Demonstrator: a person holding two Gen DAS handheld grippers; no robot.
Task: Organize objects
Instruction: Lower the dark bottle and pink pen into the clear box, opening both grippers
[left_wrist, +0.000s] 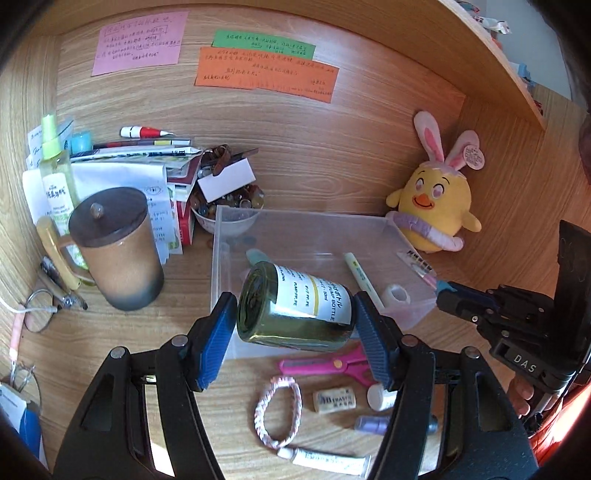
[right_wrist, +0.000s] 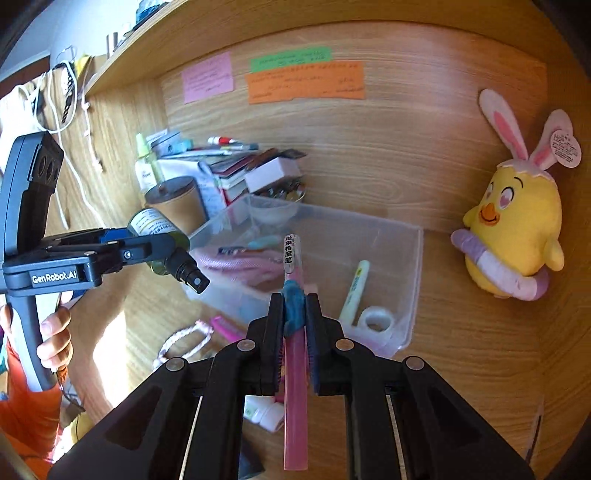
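Olive-green glass pump bottle with a white printed label (left_wrist: 295, 304) lay sideways between the blue ribbed pads of the left gripper (left_wrist: 295, 328), base toward the camera, both pads pressed against its sides so the jaws were closed only as far as the bottle's width allowed. Seen from the right wrist, the same bottle's black pump nozzle (right_wrist: 190, 275) pointed down and rightward from that claw. Directly ahead of and below the bottle stood the clear rectangular plastic bin (left_wrist: 229, 266), holding a pale yellow marker (left_wrist: 362, 278) and a small roll of white tape (left_wrist: 396, 296).

The right gripper (right_wrist: 294, 310) had its jaws nearly together, clamped on a translucent pink pen with a blue rubbery grip (right_wrist: 294, 354), which ran straight forward between the fingers, its labelled tip reaching out over the bin's near wall.

Below the left claw, on the wooden desk (left_wrist: 184, 321), lay pink-handled scissors (left_wrist: 325, 363), a braided pink-and-white bracelet (left_wrist: 277, 411), and a white eraser (left_wrist: 334, 398). Far ahead to the right sat a yellow plush chick with rabbit ears (left_wrist: 436, 199).
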